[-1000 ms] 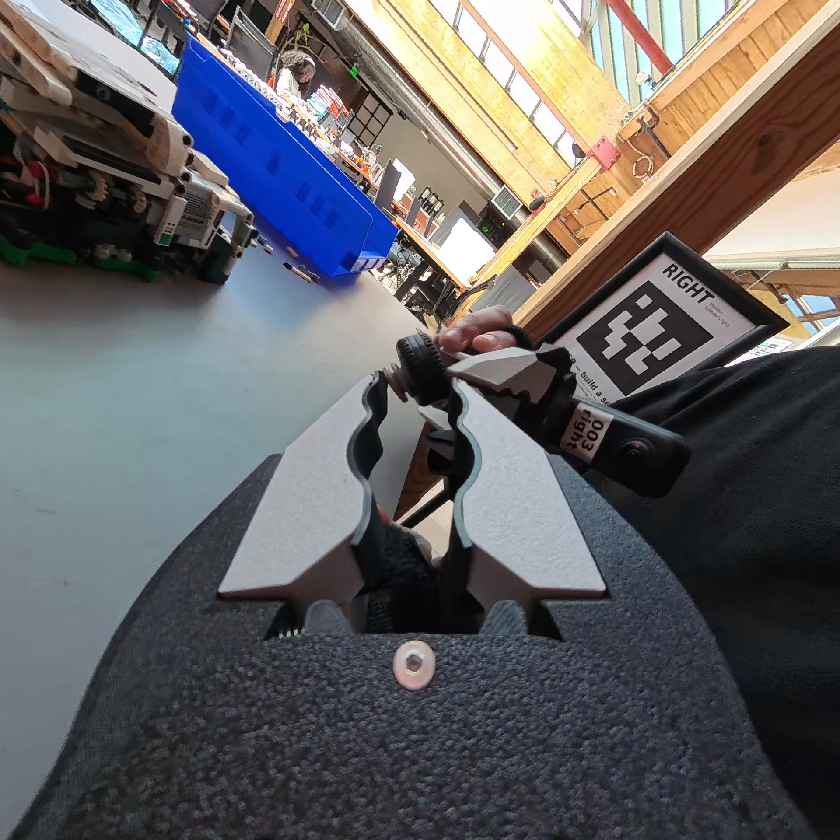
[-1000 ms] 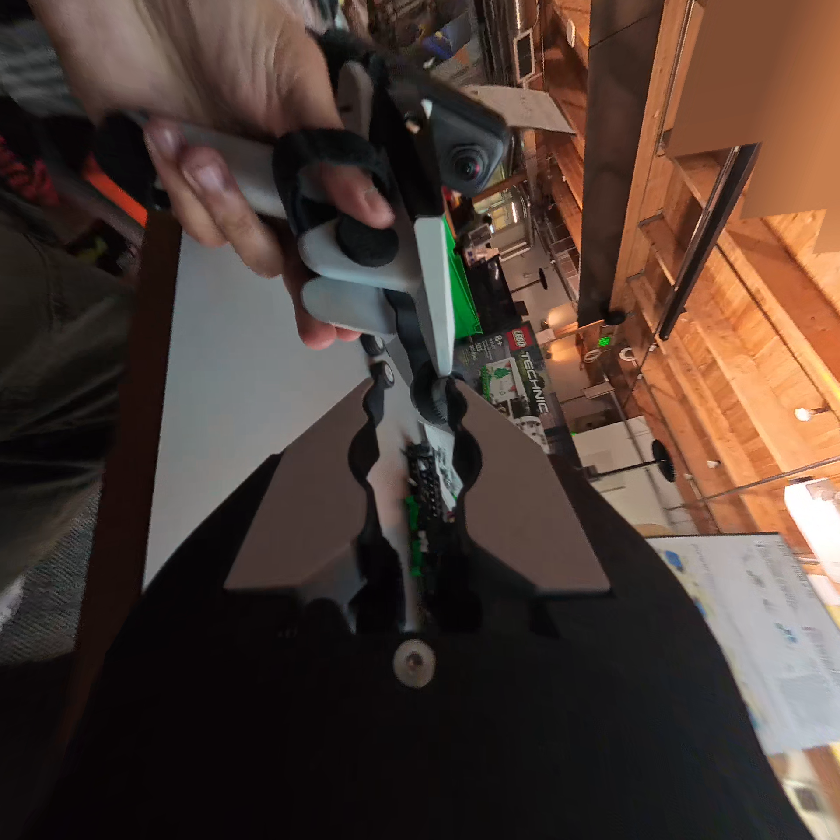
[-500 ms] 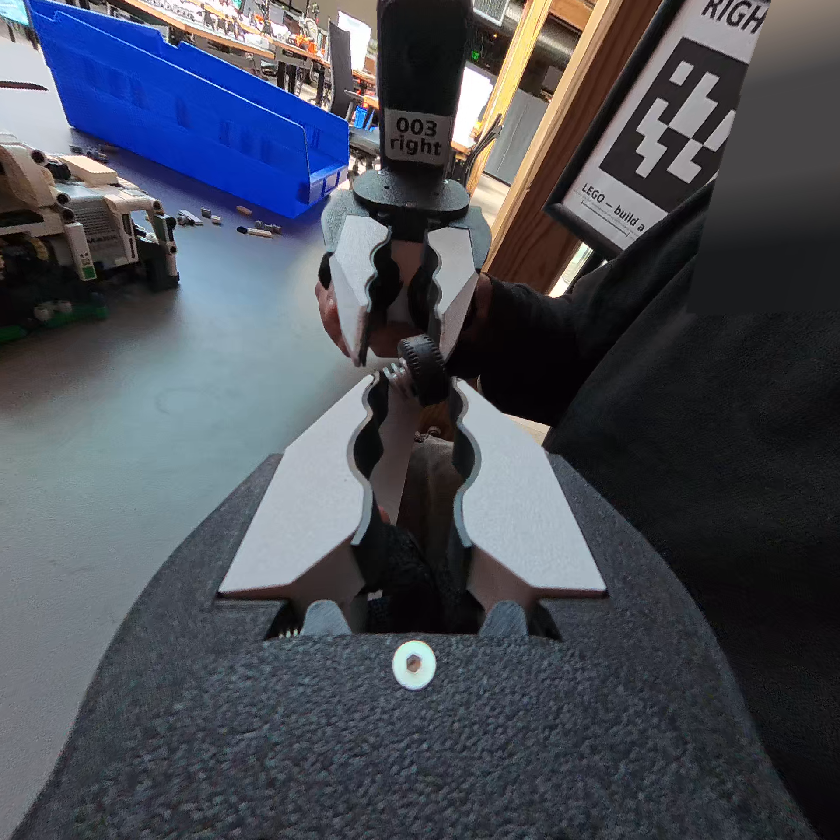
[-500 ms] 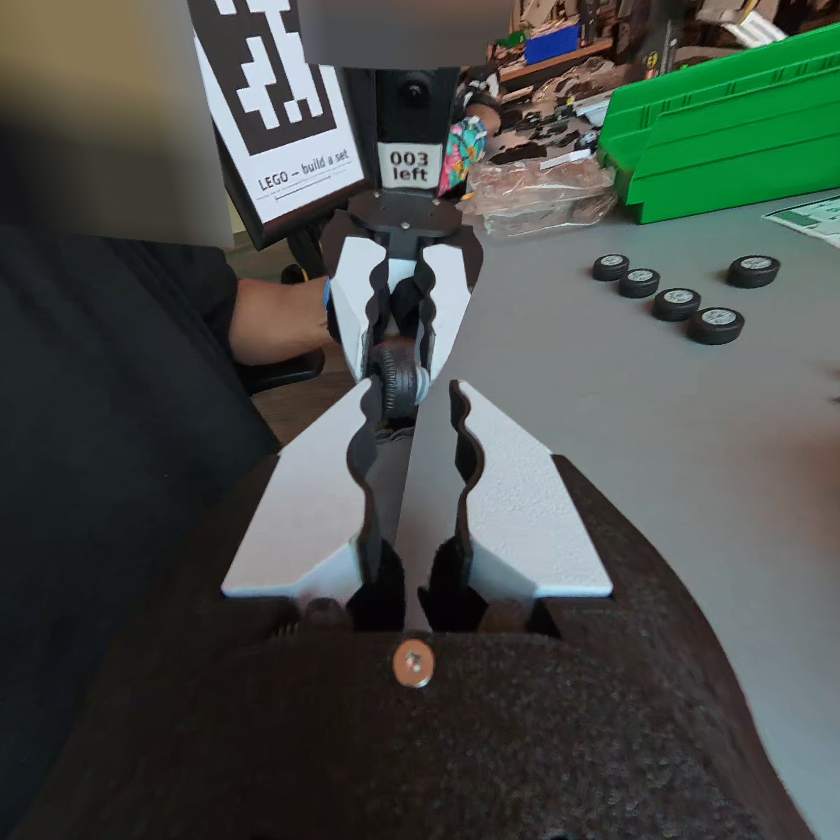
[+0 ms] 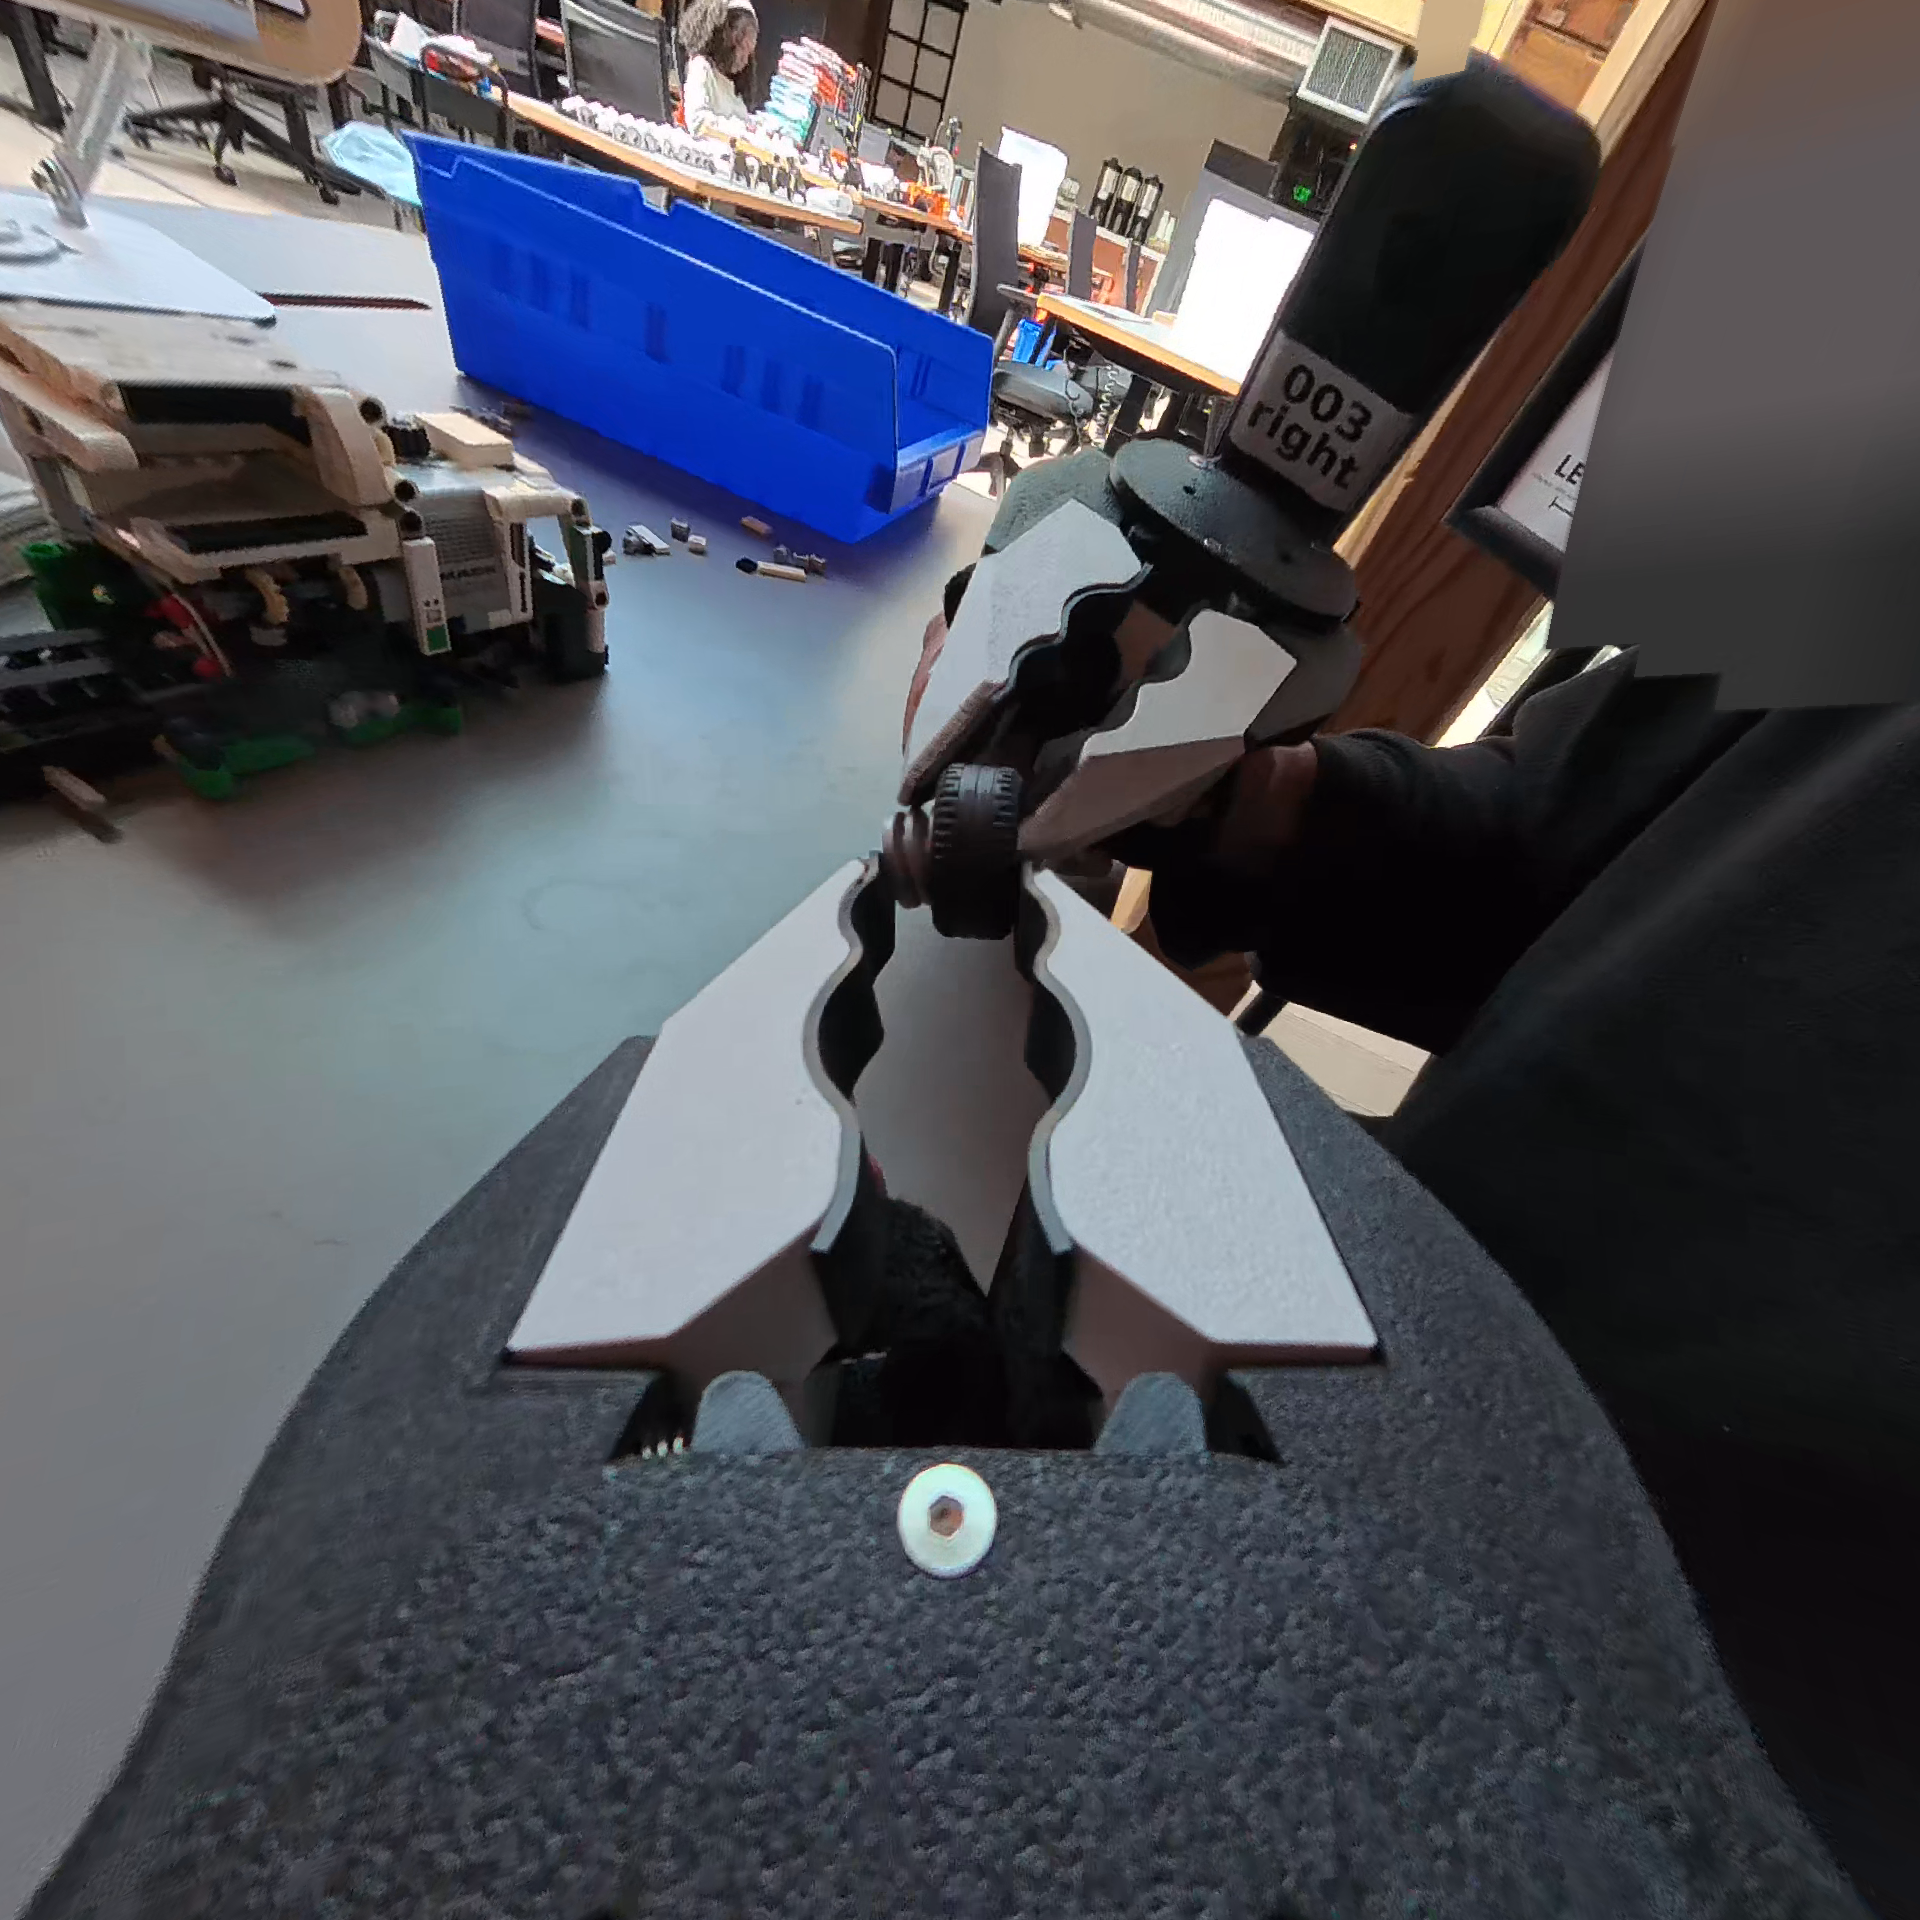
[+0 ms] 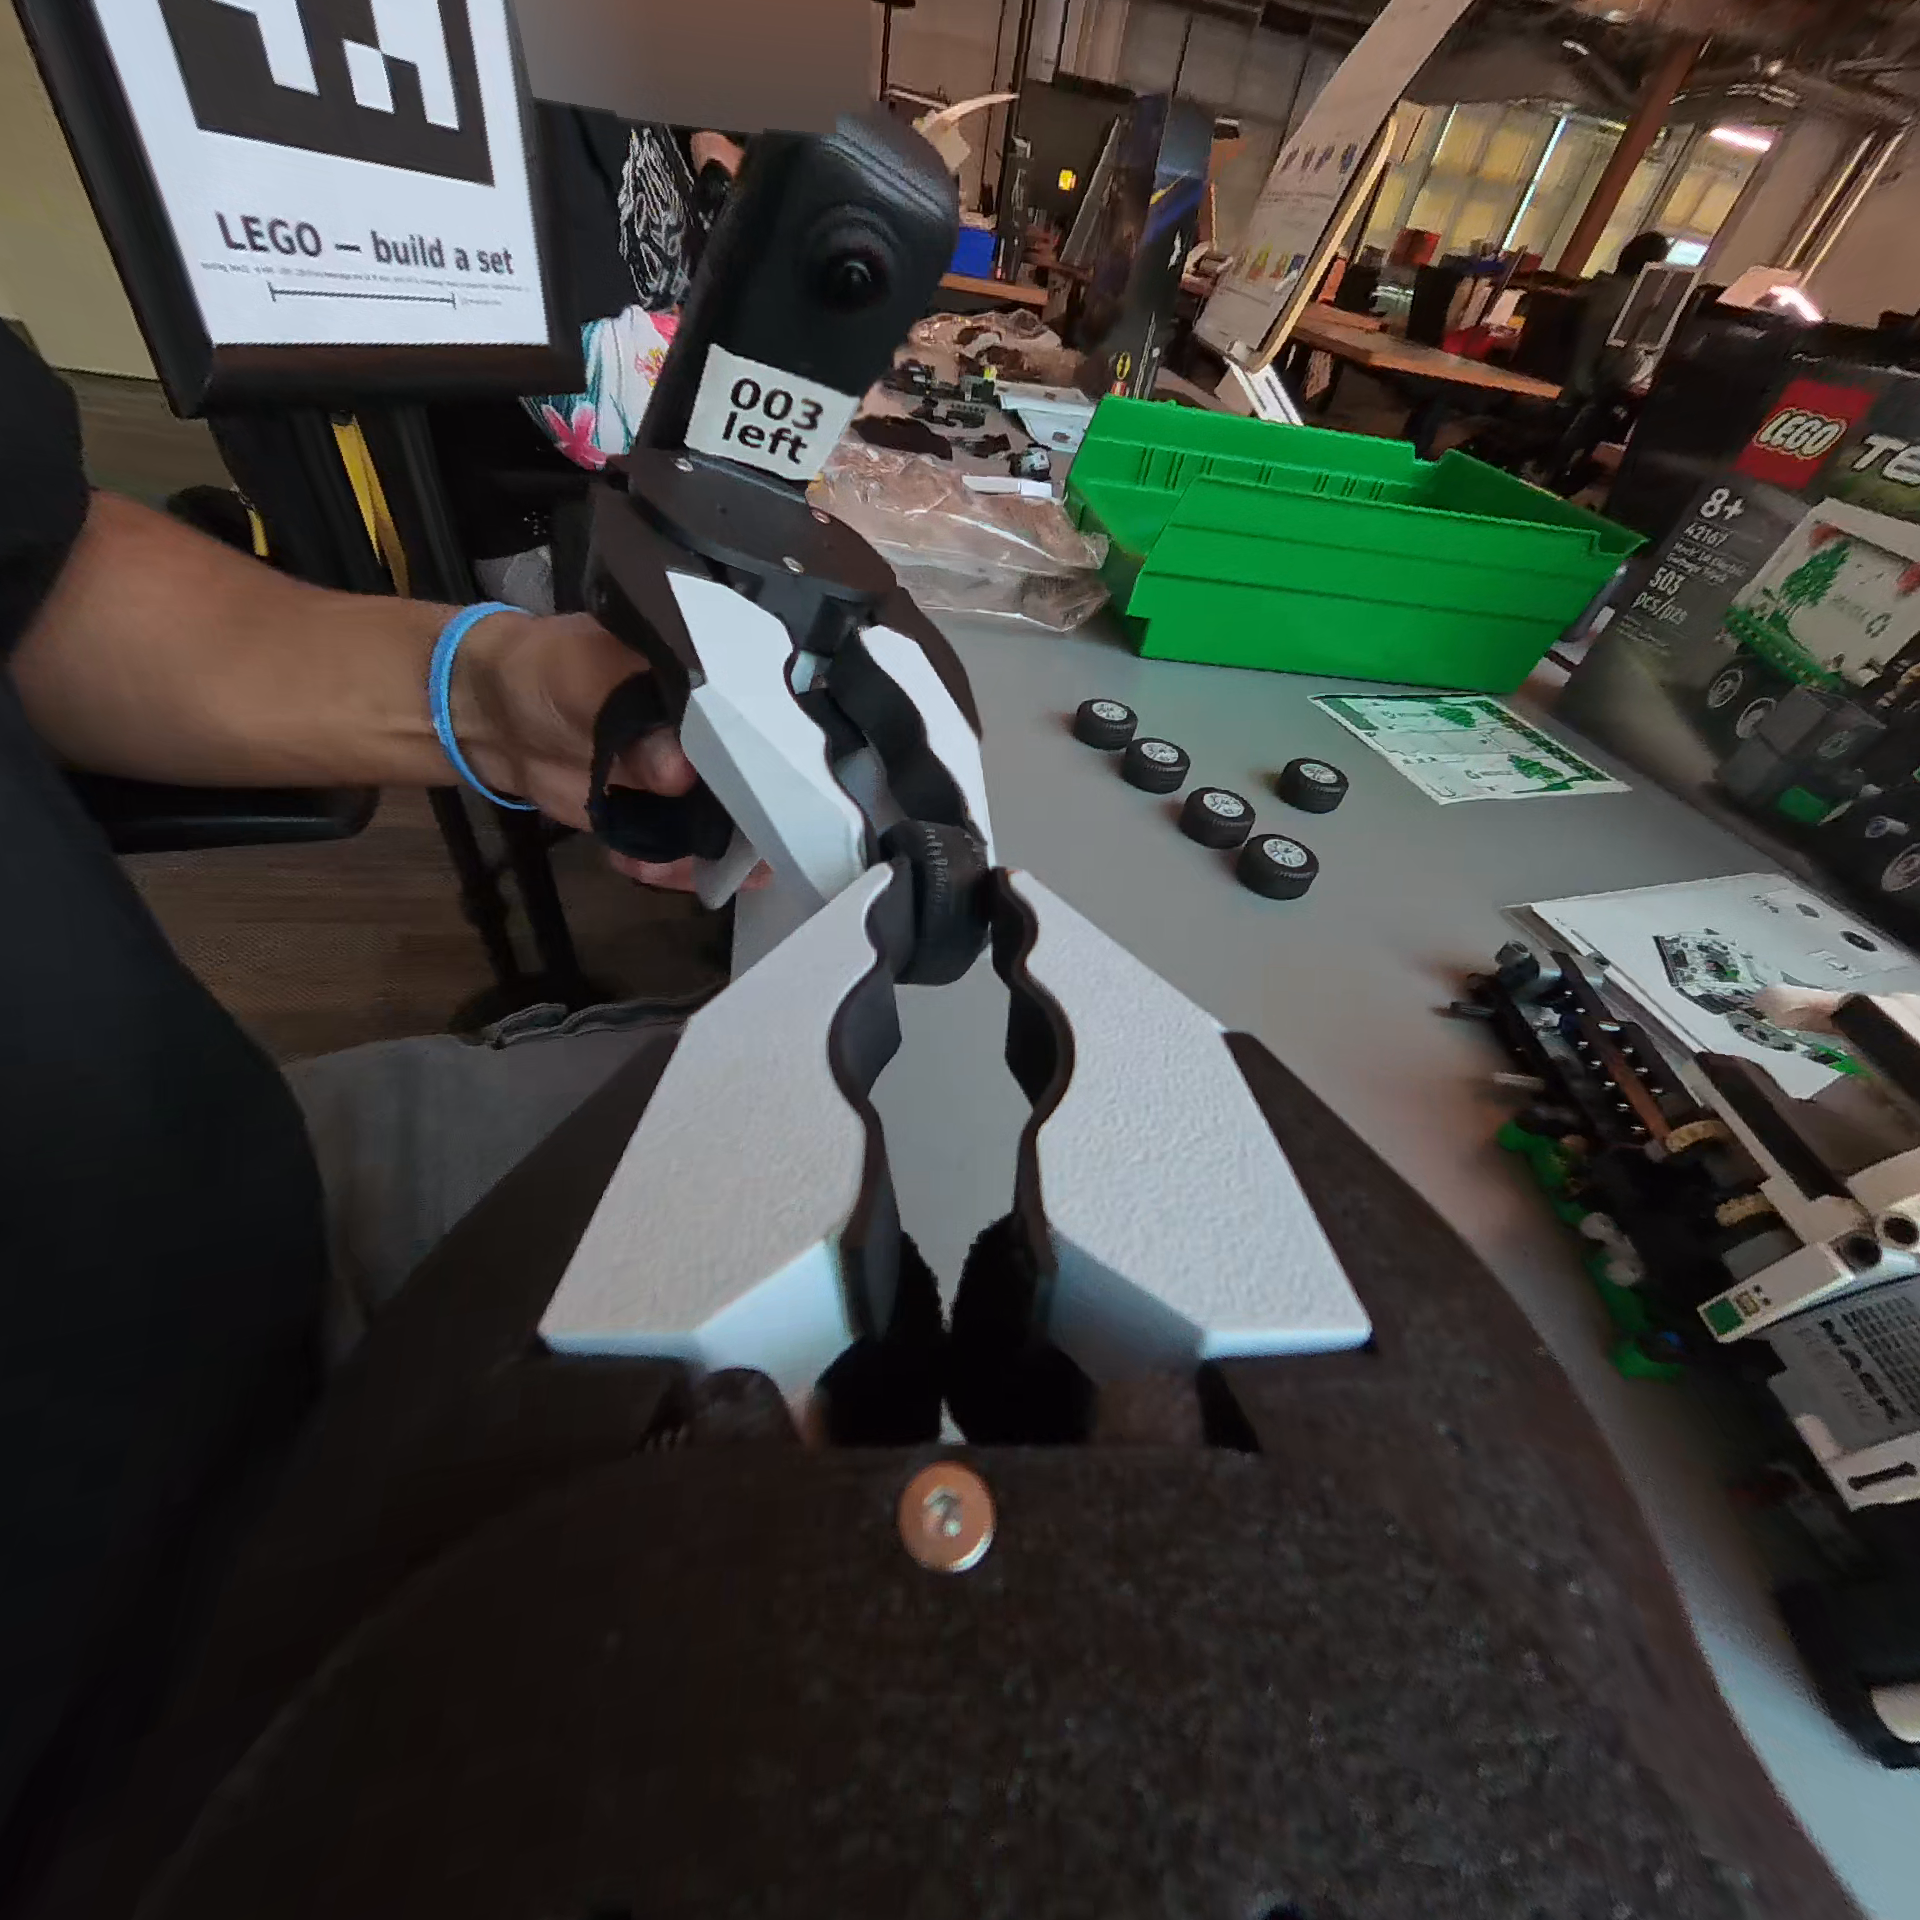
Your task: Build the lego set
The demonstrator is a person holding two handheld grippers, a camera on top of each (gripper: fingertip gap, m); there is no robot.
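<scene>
I have the wheel (image 5: 971,842) up off the table (image 5: 312,1039), caught between both grippers at their tips. My left gripper (image 5: 951,883) is clamped on it, its fingers only narrowly apart. My right gripper (image 6: 940,894) meets it from the opposite side and pinches the same wheel at its tips. The half-built truck (image 5: 270,561) sits on the table to my left, loose bits and a blue bin (image 5: 686,343) behind it. In the right wrist view, 5 spare wheels (image 6: 1216,816) lie near a green bin (image 6: 1340,561), with the booklet (image 6: 1766,966) by the truck.
</scene>
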